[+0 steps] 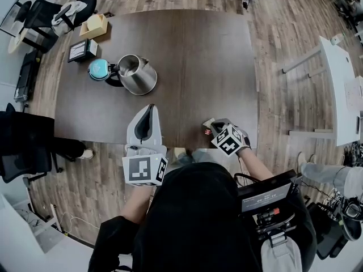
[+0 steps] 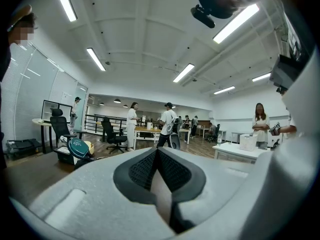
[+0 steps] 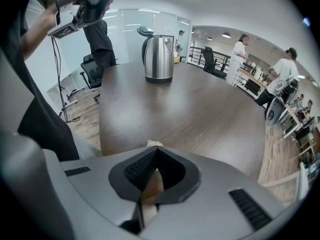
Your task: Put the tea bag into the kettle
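The tea bag is mostly hidden between the right gripper's fingers.

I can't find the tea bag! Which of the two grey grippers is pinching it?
The right grey gripper, the one tilted downward: a corner of the small pale tea bag peeks from its shut jaws. The left gripper holds nothing.

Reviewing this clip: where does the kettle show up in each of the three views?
Head view: kettle on the table, upper left of centre, teal lid swung open.
Left gripper view: only the teal lid shows, low left, above the left gripper; steel body not visible.
Right gripper view: top centre, upright at the table's far end.
Shared landmark: the teal lid, at the kettle's left.
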Motion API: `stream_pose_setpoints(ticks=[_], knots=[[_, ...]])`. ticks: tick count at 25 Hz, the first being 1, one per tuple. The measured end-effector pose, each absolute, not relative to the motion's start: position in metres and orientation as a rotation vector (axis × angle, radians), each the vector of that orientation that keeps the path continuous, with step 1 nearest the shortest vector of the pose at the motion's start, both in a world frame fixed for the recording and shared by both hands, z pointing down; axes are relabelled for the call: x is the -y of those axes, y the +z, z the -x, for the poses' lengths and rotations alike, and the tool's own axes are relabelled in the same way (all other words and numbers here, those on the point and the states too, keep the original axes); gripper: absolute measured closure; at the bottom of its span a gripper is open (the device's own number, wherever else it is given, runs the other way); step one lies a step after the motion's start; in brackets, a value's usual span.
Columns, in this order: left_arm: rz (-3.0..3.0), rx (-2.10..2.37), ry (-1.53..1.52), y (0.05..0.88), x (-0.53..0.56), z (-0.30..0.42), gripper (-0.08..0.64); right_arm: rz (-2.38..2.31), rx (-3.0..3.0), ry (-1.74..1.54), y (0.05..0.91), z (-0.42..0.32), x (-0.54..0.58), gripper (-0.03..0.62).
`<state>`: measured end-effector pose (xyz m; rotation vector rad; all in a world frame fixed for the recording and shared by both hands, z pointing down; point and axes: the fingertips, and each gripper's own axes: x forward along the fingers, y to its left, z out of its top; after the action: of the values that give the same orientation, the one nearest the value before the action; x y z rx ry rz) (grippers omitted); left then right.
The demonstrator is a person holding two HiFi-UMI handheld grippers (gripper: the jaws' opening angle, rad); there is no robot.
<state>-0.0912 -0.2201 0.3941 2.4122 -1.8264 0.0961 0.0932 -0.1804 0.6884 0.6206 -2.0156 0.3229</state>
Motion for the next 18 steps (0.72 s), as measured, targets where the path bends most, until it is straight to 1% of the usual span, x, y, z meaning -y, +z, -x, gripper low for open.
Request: stream_pose_setpoints(ticks=[10,18], knots=[[-2.424,1.848,0.071,0.387,0.221,0.089,0.575,-0.659,2.075,0.292,0.657,-0.089,0.204,0.586],[-2.417,1.88,0.046,0.38,0.222,0.096,0.575,-0.666,2.137,0.225,0.623,-0.073,0.227,0.586]])
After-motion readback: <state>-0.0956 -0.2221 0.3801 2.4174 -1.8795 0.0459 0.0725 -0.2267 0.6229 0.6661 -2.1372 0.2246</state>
